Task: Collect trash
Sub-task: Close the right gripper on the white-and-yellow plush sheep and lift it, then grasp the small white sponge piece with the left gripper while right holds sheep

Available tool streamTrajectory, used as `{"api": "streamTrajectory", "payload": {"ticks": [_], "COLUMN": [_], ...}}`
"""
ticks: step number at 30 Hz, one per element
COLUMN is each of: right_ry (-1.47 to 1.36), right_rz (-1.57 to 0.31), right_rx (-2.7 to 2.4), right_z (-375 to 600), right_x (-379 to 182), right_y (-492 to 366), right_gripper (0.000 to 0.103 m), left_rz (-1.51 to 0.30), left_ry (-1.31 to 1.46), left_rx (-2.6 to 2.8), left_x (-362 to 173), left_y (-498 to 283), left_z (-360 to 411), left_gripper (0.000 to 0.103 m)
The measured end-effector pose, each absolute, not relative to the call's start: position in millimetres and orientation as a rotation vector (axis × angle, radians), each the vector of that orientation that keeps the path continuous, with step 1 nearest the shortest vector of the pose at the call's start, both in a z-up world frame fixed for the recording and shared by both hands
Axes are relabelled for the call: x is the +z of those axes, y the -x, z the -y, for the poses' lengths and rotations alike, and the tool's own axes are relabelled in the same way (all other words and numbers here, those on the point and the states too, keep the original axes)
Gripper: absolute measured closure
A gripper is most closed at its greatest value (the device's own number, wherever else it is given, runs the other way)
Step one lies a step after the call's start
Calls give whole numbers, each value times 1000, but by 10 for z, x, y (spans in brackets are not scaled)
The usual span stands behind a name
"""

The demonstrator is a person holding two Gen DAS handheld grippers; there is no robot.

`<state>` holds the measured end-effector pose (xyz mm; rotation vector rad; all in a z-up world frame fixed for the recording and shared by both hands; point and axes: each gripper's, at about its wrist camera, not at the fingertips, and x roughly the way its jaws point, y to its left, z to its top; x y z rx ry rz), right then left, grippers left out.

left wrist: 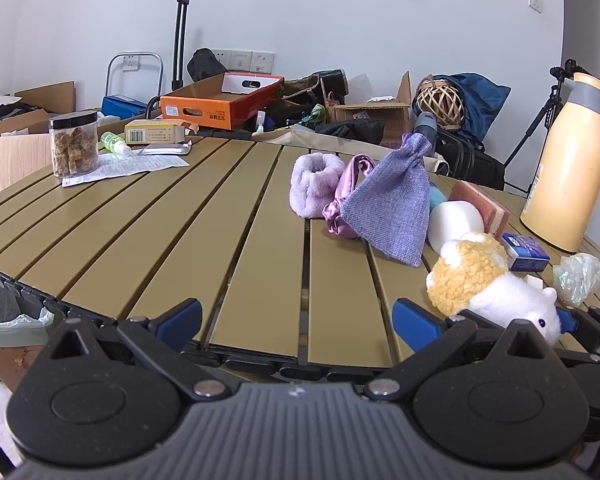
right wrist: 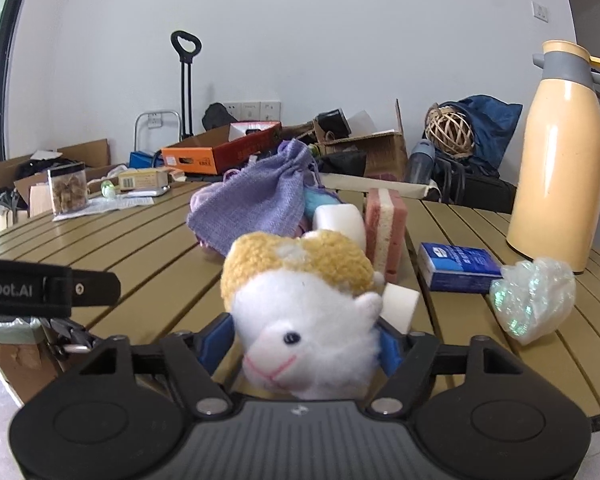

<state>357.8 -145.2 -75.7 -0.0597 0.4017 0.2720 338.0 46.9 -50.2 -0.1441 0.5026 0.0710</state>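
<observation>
Tan slatted counter (left wrist: 172,216) fills both views, with a white wall and floor clutter behind it.

- Far left, below the counter edge: bin with a pale green liner (left wrist: 8,322); its contents can't be seen.
- Left hand-held gripper (left wrist: 298,318): jaws spread wide over the near counter edge, nothing between them, touching nothing.
- Back left on the counter: clear jar with a black lid (left wrist: 74,144), holding brown chunks. It stands on a printed leaflet (left wrist: 120,168) whose print is too small to read.
- Beside the jar: small green bottle (left wrist: 114,142) and a flat yellow box (left wrist: 156,133) with a barcode.
- On the floor behind: open orange carton (left wrist: 216,106), printed in characters that can't be read.
- Strap at the left of the right wrist view (right wrist: 24,290) reads "Robot.AI".
- Mid counter: lilac fluffy slipper (left wrist: 314,188), purple drawstring pouch (left wrist: 392,204), white foam block (left wrist: 454,220), pink sponge (left wrist: 480,204).
- Right hand-held gripper (right wrist: 304,340): jaws part open, blue pads either side of the head of a white-and-tan plush toy (right wrist: 300,300). Fur brushes the pads, no squeeze is visible, and the plush rests on the counter.
- Right of the plush: blue packet (right wrist: 456,268), text unreadable.
- Task item: crumpled clear plastic wrap (right wrist: 534,296), lying on the counter just right of the packet, near the base of the yellow thermos (right wrist: 560,160) and apart from both grippers.
</observation>
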Motion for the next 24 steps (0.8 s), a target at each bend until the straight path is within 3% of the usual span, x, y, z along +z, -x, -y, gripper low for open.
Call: {"api": "streamTrajectory", "payload": {"ticks": [2,5,24], "right_ry": [60,56,19], "right_rz": [-405,-410,-205], "right_rx": [271,269,239], "right_z": [1431,1403,1614], "right_x": [-773,-794,-393], "right_y": [-3613,-3643,-3200], "right_gripper": [31,46,50], "left_rz": [-502,-503,-479], "left_ry": [146,147,209], "left_rx": [70,73,53], "left_x": [-497,-493,-377], "left_y": [-3376,-3379,-3409], "left_z": [-477,-486,-411], "left_gripper": [0,0,0]}}
